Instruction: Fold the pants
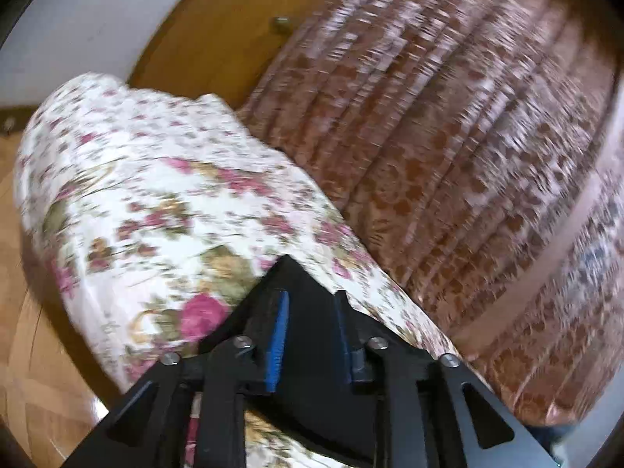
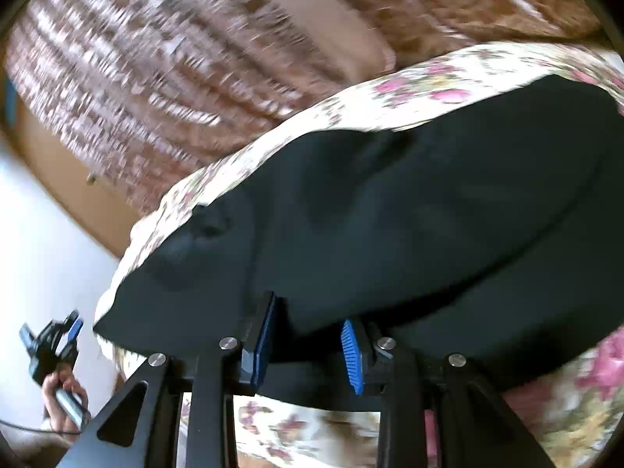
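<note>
The black pants (image 2: 390, 210) lie spread on a floral bedspread (image 2: 429, 85). In the right wrist view my right gripper (image 2: 312, 319) has its blue pads apart, with the near edge of the pants lying between them; no pinch shows. In the left wrist view my left gripper (image 1: 312, 300) has a corner of black fabric (image 1: 290, 277) between its fingers, with the pads apart. The left gripper also shows in the right wrist view (image 2: 72, 329) at far left, held in a hand off the bed's corner, its jaws apart. Both views are motion-blurred.
The floral bedspread (image 1: 156, 195) covers a bed corner. Brown patterned curtains (image 1: 448, 136) hang behind it. A wooden door (image 1: 218, 31) and white wall (image 1: 78, 19) stand at the left, with wood floor (image 1: 31, 351) below.
</note>
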Demonstrator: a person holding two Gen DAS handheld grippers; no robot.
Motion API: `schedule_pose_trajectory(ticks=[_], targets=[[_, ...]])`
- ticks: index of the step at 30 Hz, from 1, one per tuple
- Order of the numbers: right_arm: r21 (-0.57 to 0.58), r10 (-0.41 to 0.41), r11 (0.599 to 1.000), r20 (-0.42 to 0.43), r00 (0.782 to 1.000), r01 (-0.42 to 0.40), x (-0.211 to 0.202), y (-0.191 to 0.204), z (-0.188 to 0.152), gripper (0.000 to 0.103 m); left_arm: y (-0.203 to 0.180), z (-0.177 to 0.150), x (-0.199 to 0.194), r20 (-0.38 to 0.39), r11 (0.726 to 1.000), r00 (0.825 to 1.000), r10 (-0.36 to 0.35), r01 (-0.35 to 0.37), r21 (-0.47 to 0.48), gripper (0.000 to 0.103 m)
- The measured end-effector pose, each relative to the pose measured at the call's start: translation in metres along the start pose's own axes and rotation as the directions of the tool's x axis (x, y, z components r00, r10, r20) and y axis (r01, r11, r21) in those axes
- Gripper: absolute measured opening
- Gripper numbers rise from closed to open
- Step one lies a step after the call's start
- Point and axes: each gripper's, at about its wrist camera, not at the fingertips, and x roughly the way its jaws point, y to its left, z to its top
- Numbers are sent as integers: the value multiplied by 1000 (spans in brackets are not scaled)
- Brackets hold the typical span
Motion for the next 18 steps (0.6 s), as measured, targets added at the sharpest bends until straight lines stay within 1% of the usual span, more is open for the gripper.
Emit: schedule_pose_trajectory(ticks=[1, 2, 3, 4, 5, 7, 9, 10, 12, 13, 15, 16, 18], targets=[[28, -8, 1000, 18, 1000, 7, -6, -10, 3, 32, -11, -4, 6, -19, 999, 1000, -21, 22, 42, 35], [50, -22, 999, 33, 999, 20, -11, -18, 6, 32, -21, -9, 12, -38, 996, 999, -35, 38, 78, 38], [71, -41, 997, 46, 998, 38, -13, -24, 9, 32, -31, -14, 19, -60, 992, 997, -48, 55, 115, 38], [96, -62, 994, 60, 996, 56, -17, -31, 12, 32, -46, -22, 30, -98, 984, 993, -71, 86, 157, 40], [135, -83, 988, 79, 993, 72, -22, -43, 15, 32, -55, -27, 38, -127, 977, 988, -89, 111, 182, 43], [227, -137, 968, 111, 984, 109, -32, -68, 22, 32, -78, -41, 57, -182, 958, 976, -116, 159, 239, 44], [319, -178, 940, 147, 973, 124, -41, -90, 29, 32, -94, -51, 75, -219, 949, 968, -122, 179, 261, 46], [365, -195, 923, 165, 967, 124, -46, -101, 31, 32, -102, -56, 88, -236, 949, 964, -118, 179, 258, 46], [459, -232, 880, 195, 953, 120, -54, -126, 38, 32, -113, -62, 106, -272, 948, 952, -138, 207, 241, 48], [489, -240, 865, 207, 948, 112, -56, -136, 41, 32, -119, -65, 116, -286, 949, 949, -131, 204, 242, 48], [543, -255, 835, 228, 940, 95, -59, -158, 49, 32, -125, -69, 131, -285, 946, 952, -113, 191, 261, 48], [564, -256, 822, 237, 937, 83, -58, -167, 52, 32, -128, -71, 138, -276, 943, 957, -95, 175, 282, 49], [601, -245, 798, 257, 935, 44, -54, -184, 63, 31, -126, -73, 149, -247, 940, 969, -28, 109, 324, 49]])
